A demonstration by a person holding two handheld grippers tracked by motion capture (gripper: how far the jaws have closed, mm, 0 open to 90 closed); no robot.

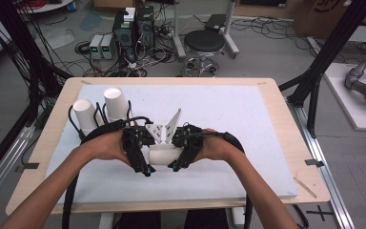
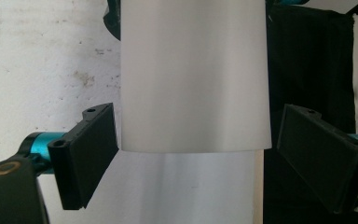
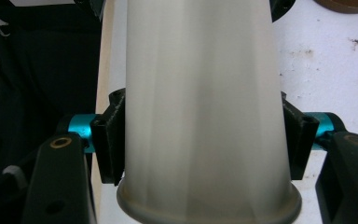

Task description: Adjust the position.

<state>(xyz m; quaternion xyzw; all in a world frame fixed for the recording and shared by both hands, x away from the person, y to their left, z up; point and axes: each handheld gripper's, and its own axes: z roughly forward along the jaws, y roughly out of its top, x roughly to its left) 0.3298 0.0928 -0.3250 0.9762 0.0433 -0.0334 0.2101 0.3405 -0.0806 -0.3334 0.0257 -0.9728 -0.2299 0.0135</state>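
**Mia:** Cups! I see a white cup (image 1: 164, 155) lying on its side, low over the white mat (image 1: 248, 119), between the 2 hands.

**Ben:** Which way does it point?

**Mia:** Its long side runs from left to right across the table (image 1: 286, 129). In the right gripper view the rolled rim is close to the camera, so the rim end sits at the right gripper (image 1: 183, 155). The cup gets thinner toward the left gripper (image 1: 143, 157).

**Ben:** Who holds it?

**Mia:** The right gripper does. Its 2 black pads (image 3: 109, 144) press on both sides of the cup, just behind the rim. The left gripper's jaws stand wide. In the left gripper view 1 pad (image 2: 91, 154) is right beside an edge that runs across the white cup wall, and the other pad stands apart from it. I think 1 cup may sit inside another there, but I cannot tell for sure.

**Ben:** What else is around?

**Mia:** 2 more white cups (image 1: 100, 109) stand at the far left of the mat, bottoms up. Black cables (image 1: 88, 131) loop near them. They are well apart from the held cup. Behind the table, a round black stool (image 1: 205, 43) stands on the floor.
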